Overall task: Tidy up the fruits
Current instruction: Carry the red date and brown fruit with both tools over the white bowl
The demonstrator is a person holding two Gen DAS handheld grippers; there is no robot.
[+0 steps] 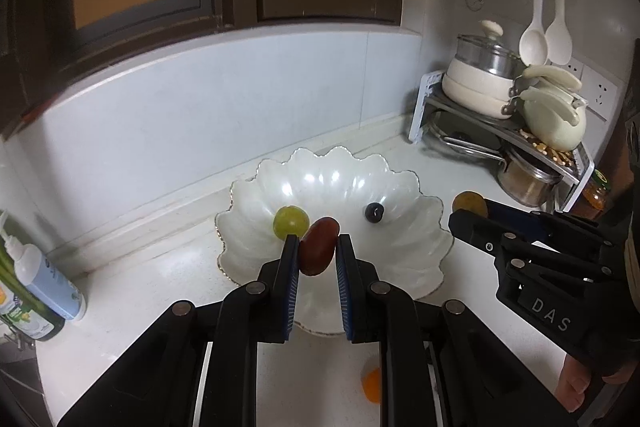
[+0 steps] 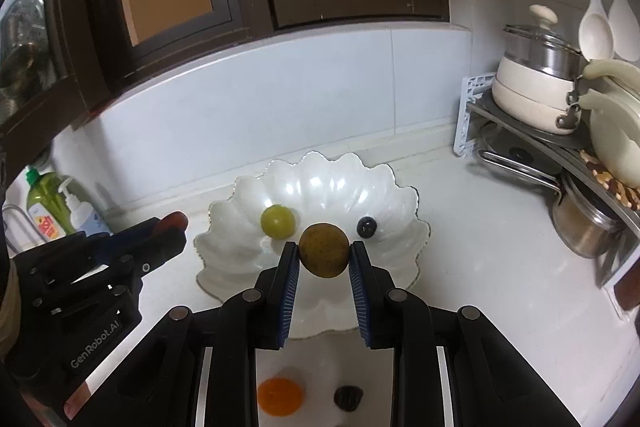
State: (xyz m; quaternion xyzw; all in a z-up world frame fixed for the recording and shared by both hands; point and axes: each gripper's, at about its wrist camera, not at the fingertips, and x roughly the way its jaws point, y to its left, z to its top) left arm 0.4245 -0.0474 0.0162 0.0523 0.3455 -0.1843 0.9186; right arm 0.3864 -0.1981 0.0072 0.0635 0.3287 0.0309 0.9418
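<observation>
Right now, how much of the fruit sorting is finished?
Done: a green grape and a blueberry lie in the white bowl. In hand: the left gripper holds a red fruit, the right gripper a brown fruit. Left: an orange fruit and a dark fruit on the counter.

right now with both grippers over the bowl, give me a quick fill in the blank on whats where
1. The left gripper is shut on a ____ fruit.
2. The right gripper grips a round brownish fruit above the white ____.
3. Inside the bowl lie a blueberry and a ____ grape.
4. The orange fruit lies on the ____.

Missing: red; bowl; green; counter
</observation>
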